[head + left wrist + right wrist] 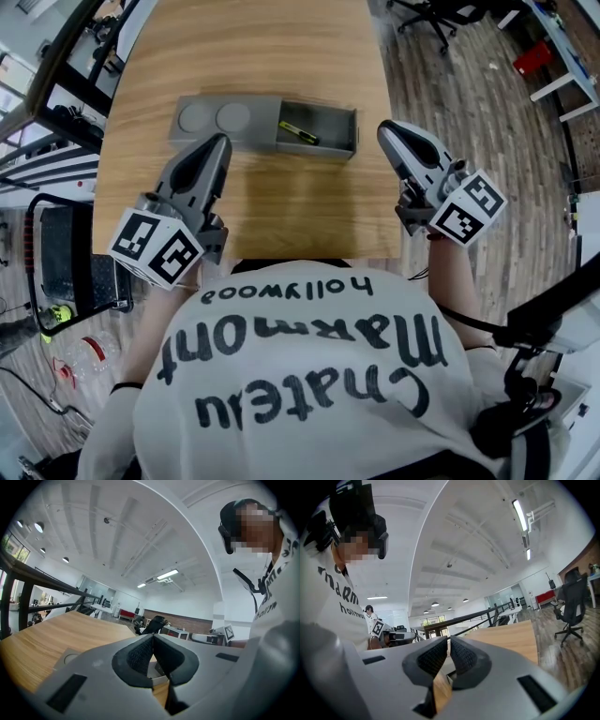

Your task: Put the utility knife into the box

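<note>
**Two grippers shut and empty, knife lying in the box**

Two handheld grippers are held over the near half of a wooden table (281,56). A grey box (319,150) is set across the table's middle. Its left section is closed over and marked by two round recesses. Its right compartment is open at the top. The utility knife (298,132), yellow-green and black, is seen lying slantwise inside that open compartment, apart from both grippers.

The left gripper (221,142) is pointed at the box, with its tip seen over the front edge of the closed left section. Whether it touches cannot be told. In the left gripper view, the left gripper (153,639) is shown with its pads pressed together and nothing between them.

The right gripper (386,129) is held just beside the box's right end, clear of it. Its pads are likewise seen brought together at the tips (449,641), with nothing gripped.
</note>
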`<state>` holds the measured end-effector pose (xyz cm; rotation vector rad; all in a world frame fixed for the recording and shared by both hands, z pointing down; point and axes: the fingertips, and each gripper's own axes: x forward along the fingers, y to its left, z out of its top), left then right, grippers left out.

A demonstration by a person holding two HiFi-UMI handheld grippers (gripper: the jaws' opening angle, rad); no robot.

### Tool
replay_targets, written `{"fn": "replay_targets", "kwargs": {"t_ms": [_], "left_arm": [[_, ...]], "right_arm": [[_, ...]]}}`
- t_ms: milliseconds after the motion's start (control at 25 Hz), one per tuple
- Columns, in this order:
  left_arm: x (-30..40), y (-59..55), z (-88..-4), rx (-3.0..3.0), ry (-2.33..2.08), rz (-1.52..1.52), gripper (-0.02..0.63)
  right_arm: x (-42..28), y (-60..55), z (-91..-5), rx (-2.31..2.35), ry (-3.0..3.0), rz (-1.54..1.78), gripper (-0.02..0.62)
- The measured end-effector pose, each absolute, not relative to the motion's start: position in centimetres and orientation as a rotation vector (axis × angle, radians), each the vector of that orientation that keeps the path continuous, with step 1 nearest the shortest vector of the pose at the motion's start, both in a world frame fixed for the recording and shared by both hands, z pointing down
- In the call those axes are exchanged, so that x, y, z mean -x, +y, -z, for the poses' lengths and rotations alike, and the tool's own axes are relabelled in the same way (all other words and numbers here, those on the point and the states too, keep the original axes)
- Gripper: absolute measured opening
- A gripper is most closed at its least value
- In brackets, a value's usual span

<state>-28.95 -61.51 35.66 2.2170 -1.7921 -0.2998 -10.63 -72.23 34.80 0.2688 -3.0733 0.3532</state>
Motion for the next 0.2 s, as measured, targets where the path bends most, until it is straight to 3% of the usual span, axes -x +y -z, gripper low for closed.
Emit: {"fn": "replay_targets", "kwargs": {"t_ms": [200], "left_arm": [[28.71,-61.46,-36.05,-2.216,-1.790,0.302,0.006]], "right_arm": [[10.62,-72.18,-35.32,-0.260,-3.067,-0.353,0.028]]}}
